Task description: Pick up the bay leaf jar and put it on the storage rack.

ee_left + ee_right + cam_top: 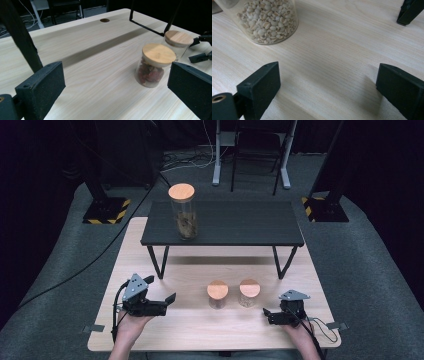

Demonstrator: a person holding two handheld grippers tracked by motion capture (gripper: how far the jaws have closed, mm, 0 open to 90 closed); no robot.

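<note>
Dark studio, grey carpet, pale wooden table [150, 330] carrying a low black shelf [222, 222] at its 12 o'clock end.

Item 1: tall jar [183, 212], wooden lid, brownish contents, standing on the shelf's left end; judged already placed.

Item 2: short jar of reddish pieces [217, 294], wooden lid, on the table near 6 o'clock; judged not yet moved.

Item 3: short jar of pale grains [249, 292], just beside item 2 at its 3 o'clock; likewise waiting.

Left gripper [168, 300]: at 9 o'clock of the short jars, jaws spread wide, empty, aimed at item 2.

Right gripper [265, 313]: at 4 o'clock of item 3, jaws wide apart, holding nothing.

Progress: roughly one jar of three done.

Markings: no brand, label or writing readable.
</note>
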